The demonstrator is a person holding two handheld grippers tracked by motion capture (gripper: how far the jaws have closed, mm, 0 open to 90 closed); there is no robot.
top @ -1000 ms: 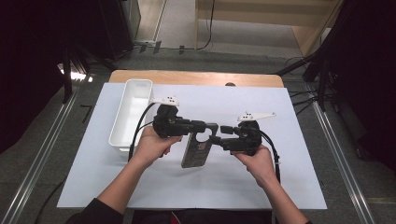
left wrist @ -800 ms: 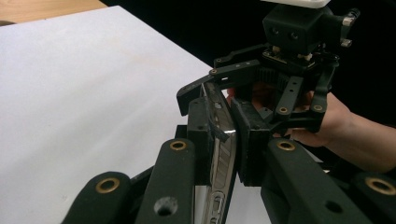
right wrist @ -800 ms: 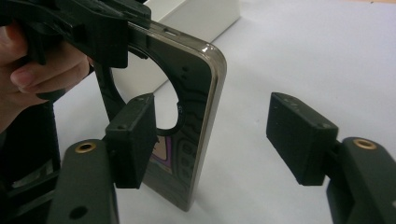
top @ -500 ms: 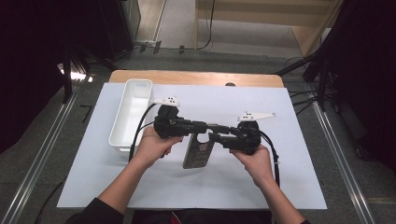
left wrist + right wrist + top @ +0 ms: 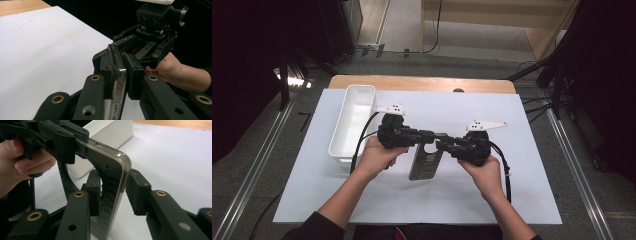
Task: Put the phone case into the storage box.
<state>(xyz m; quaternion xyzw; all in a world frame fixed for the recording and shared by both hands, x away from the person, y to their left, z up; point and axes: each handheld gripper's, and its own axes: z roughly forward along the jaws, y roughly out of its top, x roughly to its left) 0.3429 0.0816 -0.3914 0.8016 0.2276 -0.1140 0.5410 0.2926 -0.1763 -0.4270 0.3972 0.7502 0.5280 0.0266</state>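
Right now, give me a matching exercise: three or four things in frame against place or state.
Things:
1. phone
2. white bin
3. left claw
4. right claw

Place or state:
A. standing at the sheet's left edge
B. shut on the phone's top end, from the left
C. held between both claws
D. jaws just been closing on the phone's edge, from the right

Pairs: 1-C, 2-A, 3-B, 4-D

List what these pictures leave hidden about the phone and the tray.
- Phone top end, high view: covered by the left gripper and right gripper.
- Phone's lower end, both gripper views: cut off by the bottom edge.
- White tray floor, high view: near end hidden behind its wall.
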